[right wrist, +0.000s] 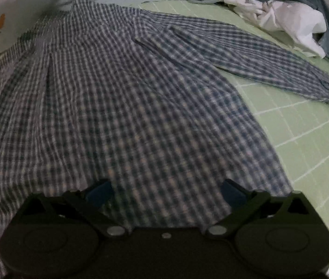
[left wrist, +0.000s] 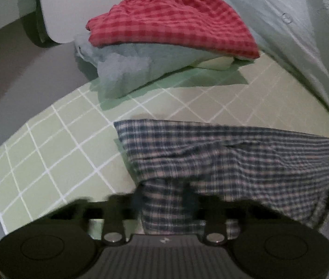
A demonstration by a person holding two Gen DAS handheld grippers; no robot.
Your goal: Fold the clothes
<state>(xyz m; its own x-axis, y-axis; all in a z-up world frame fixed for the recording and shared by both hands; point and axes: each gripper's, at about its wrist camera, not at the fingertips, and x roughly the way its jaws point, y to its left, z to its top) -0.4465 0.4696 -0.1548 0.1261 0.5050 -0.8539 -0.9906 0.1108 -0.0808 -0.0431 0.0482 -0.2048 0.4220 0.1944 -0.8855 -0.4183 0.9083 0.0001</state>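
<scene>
The blue plaid shirt (right wrist: 122, 88) lies spread across the green gridded mat (right wrist: 308, 125), one sleeve stretched out to the right. The left gripper (left wrist: 164, 193) has its jaws pinched on a bunched edge of the shirt; the right gripper (right wrist: 164, 190) hovers with jaws spread wide over the cloth, gripping nothing. Beyond sits a folded stack topped by a red checked garment (left wrist: 171, 23); a heap of white and denim clothes (right wrist: 287, 16) lies near the sleeve

The shirt (right wrist: 122, 97) is blue-white checked, the shorts (left wrist: 173, 21) red checked, and the worktop (left wrist: 48, 144) pale green with white grid lines.
</scene>
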